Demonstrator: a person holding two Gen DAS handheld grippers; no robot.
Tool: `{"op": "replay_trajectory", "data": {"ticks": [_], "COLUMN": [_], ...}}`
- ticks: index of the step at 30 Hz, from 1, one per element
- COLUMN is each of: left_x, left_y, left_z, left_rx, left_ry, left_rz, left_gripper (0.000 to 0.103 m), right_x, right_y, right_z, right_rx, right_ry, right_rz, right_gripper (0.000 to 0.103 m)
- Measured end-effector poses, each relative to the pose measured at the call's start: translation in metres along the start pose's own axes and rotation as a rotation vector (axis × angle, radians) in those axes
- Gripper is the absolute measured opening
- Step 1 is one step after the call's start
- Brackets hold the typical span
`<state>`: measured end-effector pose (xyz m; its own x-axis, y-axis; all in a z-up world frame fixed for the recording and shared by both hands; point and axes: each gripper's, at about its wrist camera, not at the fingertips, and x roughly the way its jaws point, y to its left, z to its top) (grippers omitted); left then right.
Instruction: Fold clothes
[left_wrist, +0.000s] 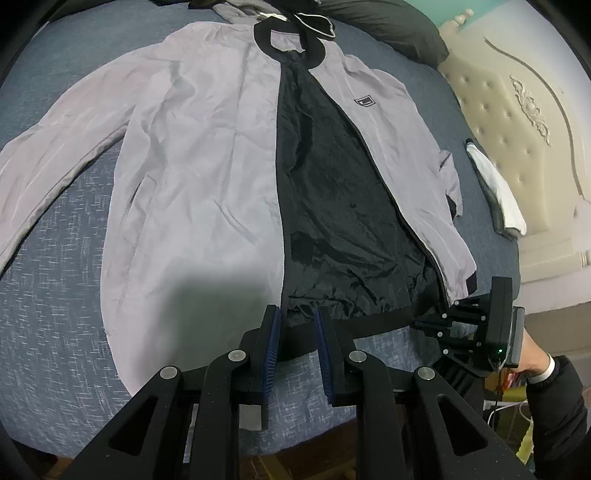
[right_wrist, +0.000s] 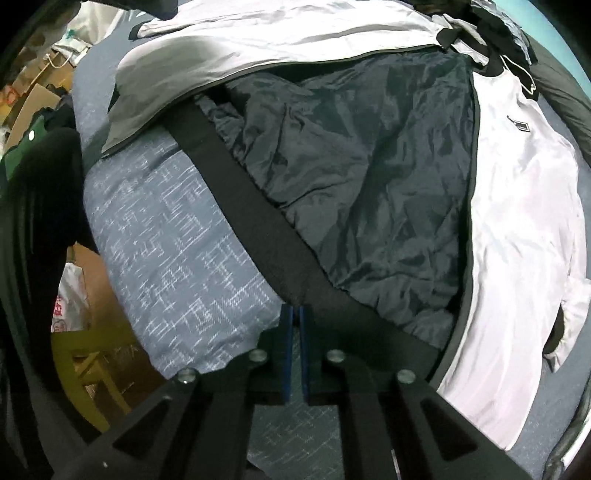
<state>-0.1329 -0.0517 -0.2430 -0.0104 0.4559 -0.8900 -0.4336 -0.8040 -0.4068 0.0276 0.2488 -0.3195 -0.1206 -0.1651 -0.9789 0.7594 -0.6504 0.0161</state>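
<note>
Grey jacket (left_wrist: 192, 155) lies spread flat on the bed (left_wrist: 48, 280), front unzipped, dark lining showing (no fold visible). My right gripper (right_wrist: 295, 314) pinches the black hem band (right_wrist: 258, 221); left gripper (left_wrist: 295, 317) hovers parted over it.

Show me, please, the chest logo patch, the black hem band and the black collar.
chest logo patch (left_wrist: 365, 101), left wrist view, patch centre.
black hem band (right_wrist: 258, 206), right wrist view, middle of band.
black collar (left_wrist: 263, 38), left wrist view, left side.
</note>
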Motion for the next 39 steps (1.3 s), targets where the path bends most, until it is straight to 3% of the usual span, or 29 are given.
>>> {"op": "replay_trajectory", "data": {"ticks": [5, 10, 18, 22, 28, 32, 39], "left_x": [0.000, 0.000, 0.000, 0.001, 0.004, 0.008, 0.015], "left_y": [0.002, 0.006, 0.009, 0.010, 0.014, 0.015, 0.018], "left_z": [0.001, 0.002, 0.007, 0.010, 0.015, 0.020, 0.035], "left_rx": [-0.003, -0.010, -0.025, -0.023, -0.022, -0.014, -0.013], "left_ry": [0.001, 0.000, -0.016, -0.018, -0.039, -0.049, -0.070], "left_rz": [0.002, 0.006, -0.005, -0.008, -0.002, 0.003, -0.001], "left_gripper": [0.021, 0.024, 0.026, 0.026, 0.026, 0.026, 0.026], "right_x": [0.002, -0.009, -0.038, -0.045, -0.025, -0.014, -0.011], "right_y": [0.006, 0.006, -0.010, -0.006, -0.043, -0.047, -0.058], "right_z": [-0.005, -0.009, 0.004, 0.032, 0.042, 0.052, 0.067], "right_rx": [-0.016, 0.004, 0.066, 0.085, 0.088, 0.104, 0.122], "right_ry": [0.033, -0.022, -0.109, -0.140, -0.143, -0.142, -0.137], "right_rz": [0.034, 0.015, -0.110, -0.147, -0.194, -0.218, -0.242], "right_gripper": [0.000, 0.000, 0.003, 0.005, 0.008, 0.016, 0.017]}}
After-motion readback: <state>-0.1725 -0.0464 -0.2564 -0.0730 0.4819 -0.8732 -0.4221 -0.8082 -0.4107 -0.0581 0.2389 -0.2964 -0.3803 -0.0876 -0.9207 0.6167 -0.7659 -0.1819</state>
